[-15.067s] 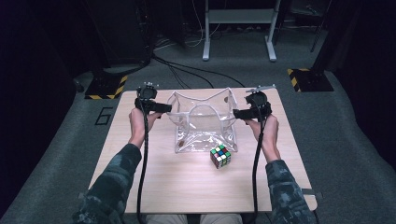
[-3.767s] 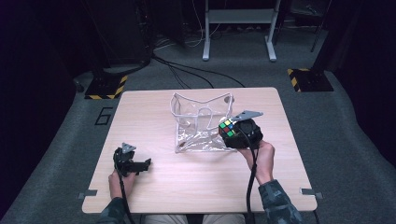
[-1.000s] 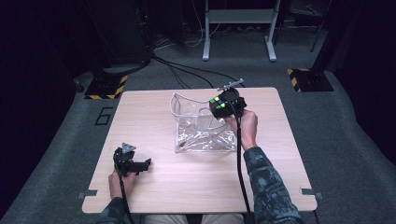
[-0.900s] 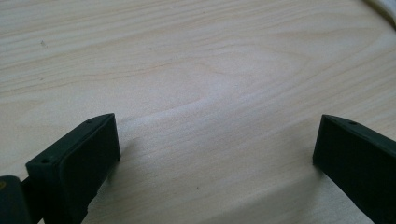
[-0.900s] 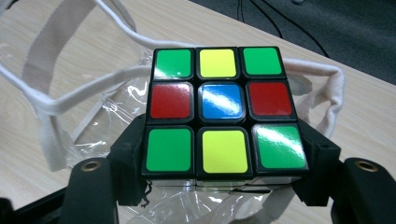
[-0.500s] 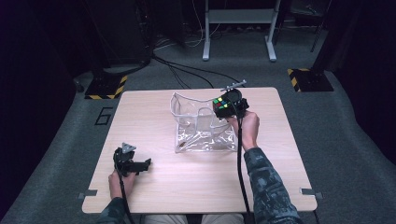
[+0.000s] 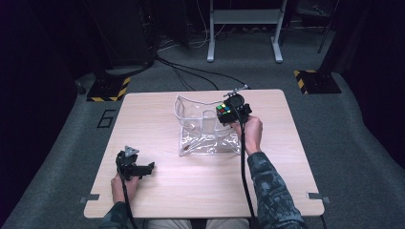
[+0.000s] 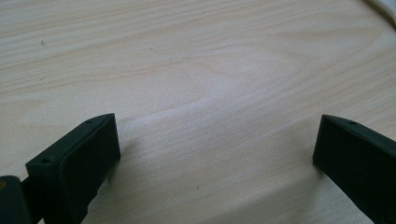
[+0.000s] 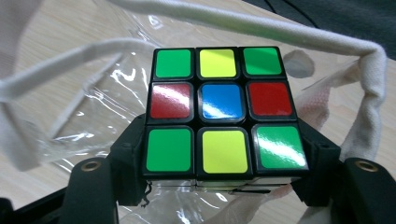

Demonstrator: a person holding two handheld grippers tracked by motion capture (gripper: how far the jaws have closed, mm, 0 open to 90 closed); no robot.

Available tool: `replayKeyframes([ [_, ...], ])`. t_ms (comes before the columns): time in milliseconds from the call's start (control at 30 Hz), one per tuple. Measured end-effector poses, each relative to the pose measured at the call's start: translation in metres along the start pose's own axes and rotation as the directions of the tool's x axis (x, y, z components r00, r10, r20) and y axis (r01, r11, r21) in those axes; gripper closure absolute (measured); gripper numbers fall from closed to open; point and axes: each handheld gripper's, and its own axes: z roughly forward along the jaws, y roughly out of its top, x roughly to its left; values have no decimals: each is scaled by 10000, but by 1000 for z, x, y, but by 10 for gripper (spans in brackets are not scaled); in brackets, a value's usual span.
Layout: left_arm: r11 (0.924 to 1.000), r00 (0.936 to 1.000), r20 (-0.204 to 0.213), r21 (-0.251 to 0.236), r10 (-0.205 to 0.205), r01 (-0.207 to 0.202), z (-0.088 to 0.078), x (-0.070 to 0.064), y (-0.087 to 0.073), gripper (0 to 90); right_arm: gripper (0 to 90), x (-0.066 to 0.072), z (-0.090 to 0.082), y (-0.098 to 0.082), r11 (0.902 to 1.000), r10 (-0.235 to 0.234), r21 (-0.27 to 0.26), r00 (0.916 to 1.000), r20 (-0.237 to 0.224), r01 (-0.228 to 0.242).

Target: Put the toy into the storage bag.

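Cube first: the scrambled plastic puzzle cube with black edges and green, yellow, red and blue stickers sits pinched between the two black jaws of the right gripper, one jaw pressed on each side face, so it lies straight ahead of the claw and square to it. Directly beyond and below the cube gapes the mouth of the clear soft plastic bag with its white fabric rim, so I judge the coming move to be a short drop or lowering through that rim, with the rim's far band just past the cube. From the high view the bag stands on the pale wooden table, under and to the left of the claw. Well apart, the left gripper rests near the table's front edge, jaws spread wide over bare wood, holding nothing.
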Motion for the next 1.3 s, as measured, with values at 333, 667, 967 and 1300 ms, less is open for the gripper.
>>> replayKeyframes([
  [333, 9999, 9999, 20, 97, 131, -131, -1, 1, 0, 6, 333, 3, 4, -2, 9986, -386, 390, 9985, 385, 371],
  [667, 9999, 9999, 31, 90, 118, -118, -1, 1, 0, 6, 333, 15, 19, -1, 9921, -779, 996, 9968, 182, 757],
  [967, 9999, 9999, 10, 89, 119, -119, -1, 1, 0, 6, 332, 13, 18, -1, 9899, -938, 1076, 9956, 48, 928],
  [1300, 9999, 9999, 29, 92, 117, -118, -1, 1, 0, 6, 147, 12, 15, 0, 9900, -1034, 933, 9942, -306, 1058],
])
